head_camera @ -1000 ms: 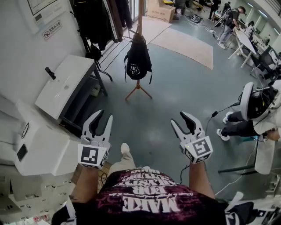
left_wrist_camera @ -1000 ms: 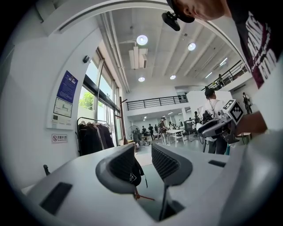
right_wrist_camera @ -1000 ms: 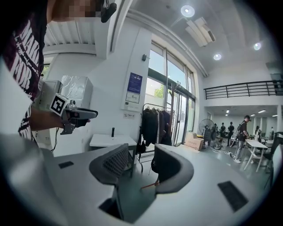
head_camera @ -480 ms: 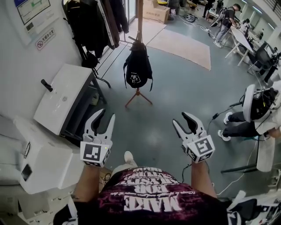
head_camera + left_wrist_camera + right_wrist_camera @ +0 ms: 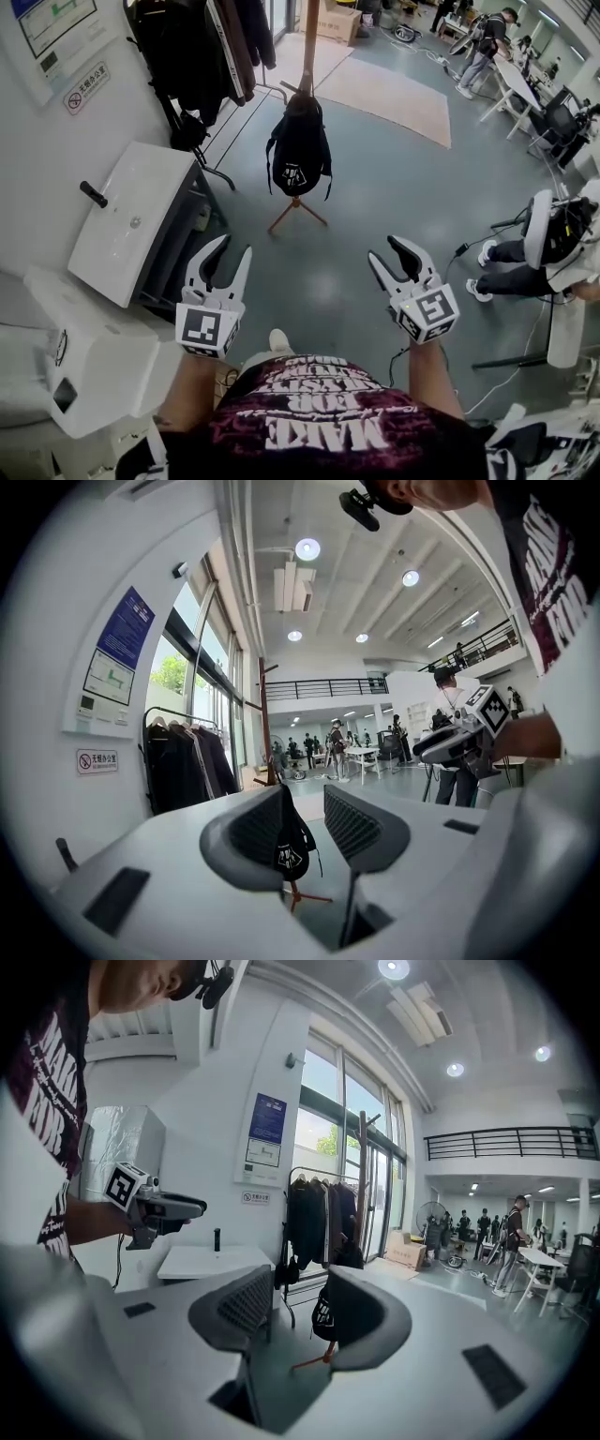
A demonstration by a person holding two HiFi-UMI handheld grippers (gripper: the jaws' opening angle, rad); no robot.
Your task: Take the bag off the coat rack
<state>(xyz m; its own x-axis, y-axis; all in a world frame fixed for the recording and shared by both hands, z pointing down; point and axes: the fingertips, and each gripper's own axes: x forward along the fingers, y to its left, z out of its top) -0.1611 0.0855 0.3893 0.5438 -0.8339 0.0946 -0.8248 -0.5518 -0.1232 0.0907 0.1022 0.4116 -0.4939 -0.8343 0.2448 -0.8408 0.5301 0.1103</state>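
A black bag with a white logo hangs from a wooden coat rack some way ahead on the grey floor. Both grippers are held out at waist height, well short of it. My left gripper is open; its jaws have just been opening, with nothing between them. My right gripper is open and empty too. In the left gripper view the bag shows far off between the jaws of the left gripper. In the right gripper view the bag is partly hidden behind the right jaw of the right gripper.
A white table and a white cabinet stand along the left wall. A clothes rail with dark garments is behind the rack at left. A seated person is at right. A beige mat lies beyond.
Both grippers have moved forward towards the coat rack, and the bag looks slightly nearer. The left jaws stand wider apart than before.
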